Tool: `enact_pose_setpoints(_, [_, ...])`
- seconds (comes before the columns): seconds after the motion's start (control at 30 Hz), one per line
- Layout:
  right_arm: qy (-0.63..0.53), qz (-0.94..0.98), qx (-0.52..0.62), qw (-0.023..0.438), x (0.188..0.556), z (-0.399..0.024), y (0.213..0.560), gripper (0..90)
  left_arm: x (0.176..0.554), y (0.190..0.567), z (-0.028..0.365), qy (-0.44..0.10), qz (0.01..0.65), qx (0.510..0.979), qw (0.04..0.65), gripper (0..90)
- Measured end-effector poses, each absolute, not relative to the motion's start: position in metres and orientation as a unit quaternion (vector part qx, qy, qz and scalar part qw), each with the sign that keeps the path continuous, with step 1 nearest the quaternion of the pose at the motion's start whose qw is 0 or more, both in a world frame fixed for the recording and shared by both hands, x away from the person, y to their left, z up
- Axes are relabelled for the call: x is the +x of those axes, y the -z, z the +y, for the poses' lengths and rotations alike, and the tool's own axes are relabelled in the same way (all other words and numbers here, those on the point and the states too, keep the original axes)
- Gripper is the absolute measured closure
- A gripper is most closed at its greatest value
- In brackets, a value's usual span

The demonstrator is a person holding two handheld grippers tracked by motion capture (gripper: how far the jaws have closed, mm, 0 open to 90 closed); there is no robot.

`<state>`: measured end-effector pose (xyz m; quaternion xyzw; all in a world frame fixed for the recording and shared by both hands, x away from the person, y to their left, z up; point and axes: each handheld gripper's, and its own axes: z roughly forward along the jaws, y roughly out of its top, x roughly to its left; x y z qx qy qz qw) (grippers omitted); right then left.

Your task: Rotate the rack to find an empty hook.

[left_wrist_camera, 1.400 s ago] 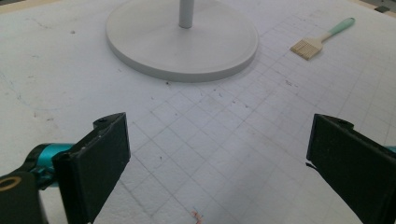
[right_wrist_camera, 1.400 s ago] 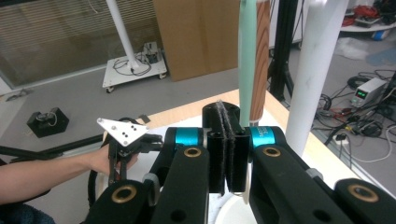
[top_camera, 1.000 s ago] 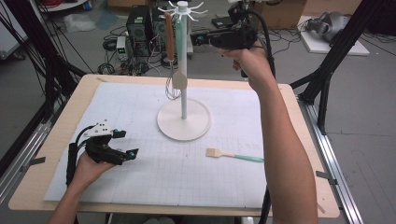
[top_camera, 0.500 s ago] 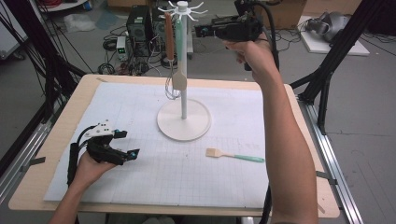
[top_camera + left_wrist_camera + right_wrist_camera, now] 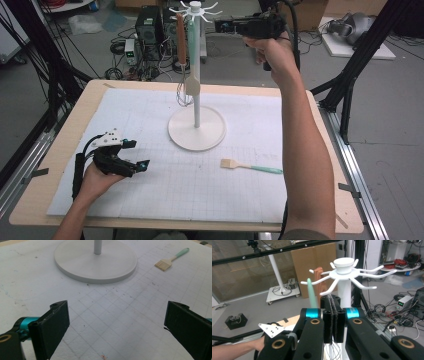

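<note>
High view: white utensil stand (image 5: pixel 196 131) at centre, round flat base, slim pole, spoked hooks at upper middle; hung there, a wooden-handled wire whisk (image 5: pixel 182 60) and a mint-handled utensil (image 5: pixel 192 55). On the gridded white mat (image 5: pixel 150 200), lower right of centre, a pastry brush (image 5: pixel 251 167), pale bristles, mint handle. Right gripper (image 5: pixel 222 25) raised level beside the hooks at top, jaws pressed together, empty. Left gripper (image 5: pixel 139 154) resting at lower left, jaws wide apart, empty
</note>
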<state>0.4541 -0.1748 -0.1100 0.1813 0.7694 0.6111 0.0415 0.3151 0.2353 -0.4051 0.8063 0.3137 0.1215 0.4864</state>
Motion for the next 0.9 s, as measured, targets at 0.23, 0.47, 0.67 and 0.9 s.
enact_pose_setpoints(0.23, [-0.612,0.770,0.176,0.039,0.456,-0.169,0.111,89.1,0.315,0.405,0.236,-0.120,0.315,0.806,0.487,6.6])
enact_pose_setpoints(0.47, [-0.611,0.772,0.169,0.041,0.451,-0.164,0.109,89.1,0.315,0.404,0.236,-0.122,0.313,0.806,0.487,6.6])
enact_pose_setpoints(0.67, [-0.606,0.777,0.168,0.044,0.448,-0.157,0.107,89.1,0.314,0.404,0.235,-0.121,0.312,0.806,0.489,6.6])
enact_pose_setpoints(0.9, [-0.599,0.783,0.162,0.049,0.443,-0.146,0.103,89.1,0.314,0.404,0.235,-0.121,0.311,0.807,0.487,6.6])
